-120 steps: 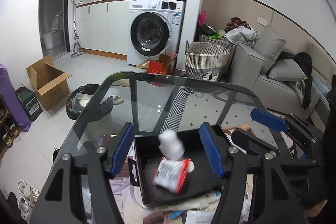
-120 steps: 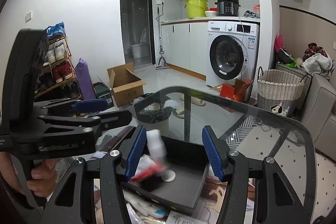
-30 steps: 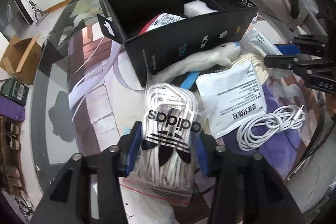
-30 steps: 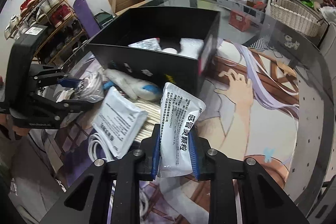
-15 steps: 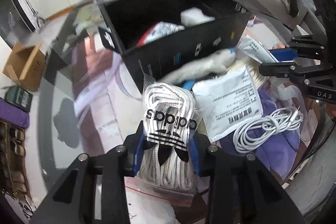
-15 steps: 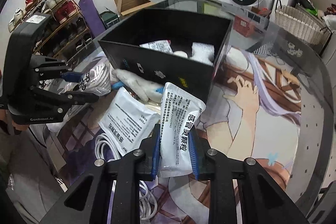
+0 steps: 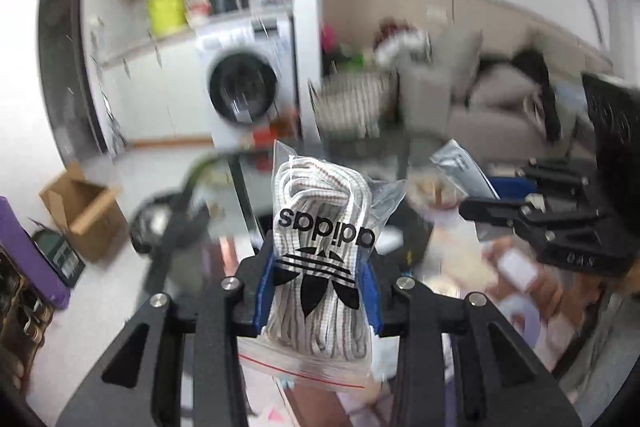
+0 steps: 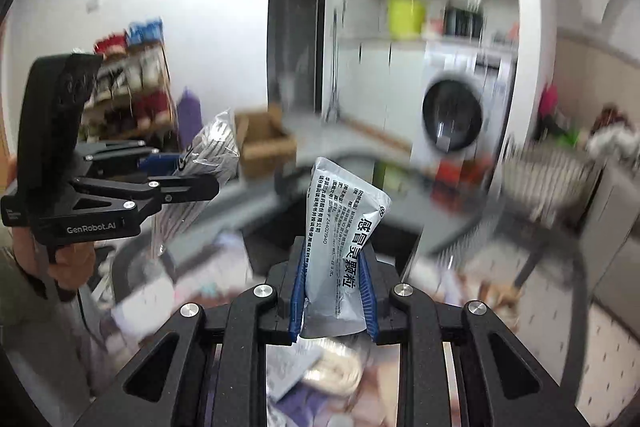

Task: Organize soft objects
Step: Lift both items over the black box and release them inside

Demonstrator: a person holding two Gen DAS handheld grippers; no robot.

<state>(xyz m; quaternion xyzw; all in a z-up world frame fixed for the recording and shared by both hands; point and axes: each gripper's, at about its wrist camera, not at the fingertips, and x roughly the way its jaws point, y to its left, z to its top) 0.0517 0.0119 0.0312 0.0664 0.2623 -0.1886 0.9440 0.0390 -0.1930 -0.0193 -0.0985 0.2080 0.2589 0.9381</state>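
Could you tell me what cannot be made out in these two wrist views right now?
- Black box: left view, lost in motion blur behind the shoelace bag.
- Tabletop items: right view, smeared and hidden behind the medicine sachet.
- Sachet's small print: right view, too small.
- Bag's bottom edge: left view, behind the left gripper.

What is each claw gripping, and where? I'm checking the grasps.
Left claw pinches the bagged shoelaces near their lower middle. Right claw clamps the white sachet across its lower half.
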